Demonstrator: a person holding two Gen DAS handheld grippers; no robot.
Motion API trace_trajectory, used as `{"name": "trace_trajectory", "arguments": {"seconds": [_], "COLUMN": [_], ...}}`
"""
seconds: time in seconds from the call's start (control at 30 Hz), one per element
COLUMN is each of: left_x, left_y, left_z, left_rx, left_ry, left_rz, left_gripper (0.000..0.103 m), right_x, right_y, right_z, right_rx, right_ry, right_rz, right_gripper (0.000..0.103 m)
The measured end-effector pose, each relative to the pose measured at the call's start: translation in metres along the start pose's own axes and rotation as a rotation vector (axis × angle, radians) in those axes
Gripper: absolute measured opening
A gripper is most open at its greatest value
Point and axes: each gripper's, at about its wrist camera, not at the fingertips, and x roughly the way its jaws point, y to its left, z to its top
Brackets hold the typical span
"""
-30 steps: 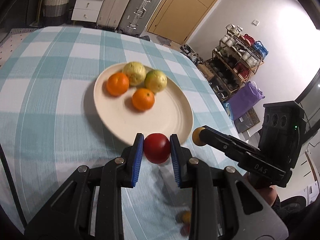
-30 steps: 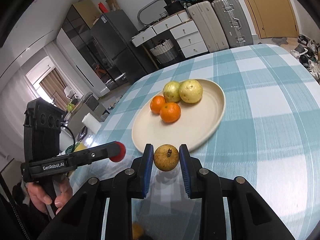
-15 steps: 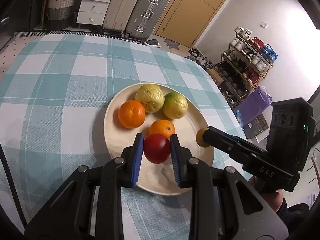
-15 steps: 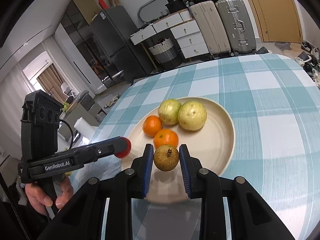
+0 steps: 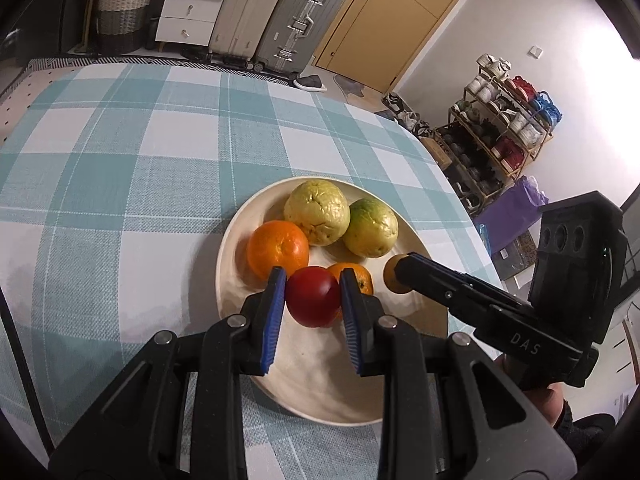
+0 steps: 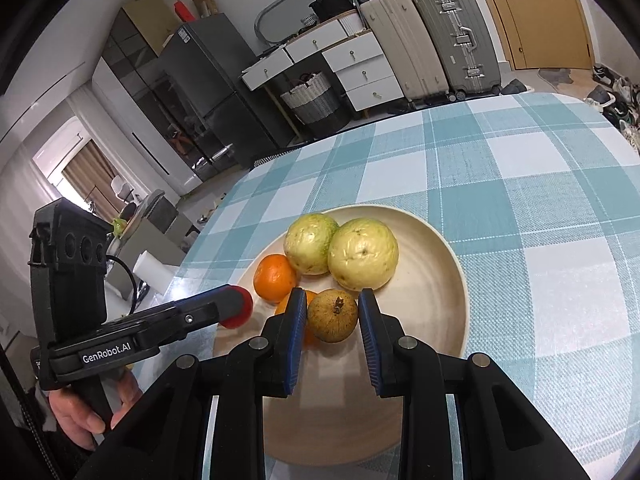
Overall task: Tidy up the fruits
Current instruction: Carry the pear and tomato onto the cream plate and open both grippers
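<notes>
A cream plate (image 5: pixel 320 376) (image 6: pixel 436 264) on the checked table holds two yellow-green guavas (image 5: pixel 317 212) (image 6: pixel 362 254) and two oranges (image 5: pixel 278 249) (image 6: pixel 276 278). My left gripper (image 5: pixel 313 298) is shut on a red fruit (image 5: pixel 312 296) and holds it over the plate's near part, beside the oranges. My right gripper (image 6: pixel 333 314) is shut on a brown round fruit (image 6: pixel 333 316), also over the plate. Each gripper shows in the other's view: the right one (image 5: pixel 394 279) and the left one (image 6: pixel 240 307).
The teal and white checked tablecloth (image 5: pixel 120 152) covers the table around the plate. The table's right edge (image 5: pixel 460 200) drops off toward a shoe rack (image 5: pixel 504 120). Suitcases (image 5: pixel 296 20) and drawers stand beyond the far edge.
Both grippers have moved forward with their fruits, from the plate's near rim to over the plate, close to the oranges. Both stay shut on their fruits.
</notes>
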Motion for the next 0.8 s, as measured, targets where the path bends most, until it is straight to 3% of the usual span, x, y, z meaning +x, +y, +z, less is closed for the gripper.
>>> {"name": "trace_trajectory", "arguments": {"seconds": [0.17,0.23,0.3,0.43,0.57,0.8], "left_x": [-0.001,-0.004,-0.007,-0.015,-0.027,-0.050], "left_y": [-0.002,-0.003,-0.003,-0.002,-0.004,-0.018], "left_z": [0.002,0.002,0.001,-0.003,-0.008,-0.023], "left_rx": [0.003,0.004,0.002,-0.008,-0.010,0.011], "left_ry": [-0.010,-0.015,-0.015,-0.029,-0.049,-0.066], "left_rz": [-0.003,-0.001,0.003,0.021,0.034,0.065], "left_gripper": [0.025,0.025,0.025,0.025,0.041,0.044], "right_x": [0.005,0.002,-0.003,-0.014,-0.025,-0.049], "right_y": [0.004,0.005,0.003,0.001,-0.001,0.002], "right_z": [0.001,0.001,0.002,0.002,-0.002,-0.013], "right_rx": [-0.014,-0.019,-0.012,0.000,0.006,0.005], "right_ry": [-0.007,-0.021,-0.046,-0.065,-0.081,-0.113], "right_rz": [0.001,-0.004,-0.007,0.002,-0.006,-0.007], "right_gripper": [0.031,0.052,0.060,0.064,0.068,0.074]}}
